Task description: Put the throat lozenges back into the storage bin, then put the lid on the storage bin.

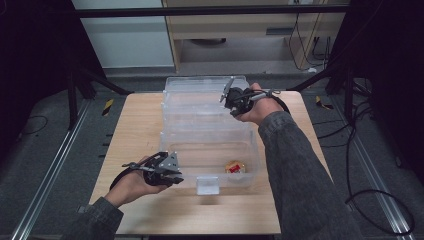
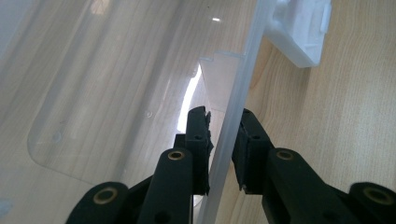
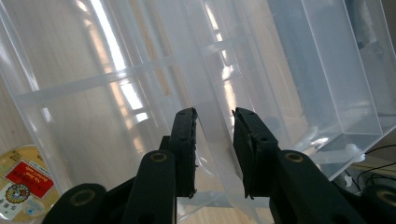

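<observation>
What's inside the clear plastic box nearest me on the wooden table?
One small round yellow-and-red packet lies on the floor of the clear plastic box, near its right wall. Whatever is under the packet is covered.

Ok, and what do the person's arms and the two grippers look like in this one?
Both forearms wear dark grey sleeves. The left gripper is black, with a grey three-cornered plate on top and a black cable looping behind the hand. The right gripper is black too, with a grey plate and a black cable. Close up, the jaws are matte black bars with brass-coloured rivets and ridged pads.
</observation>
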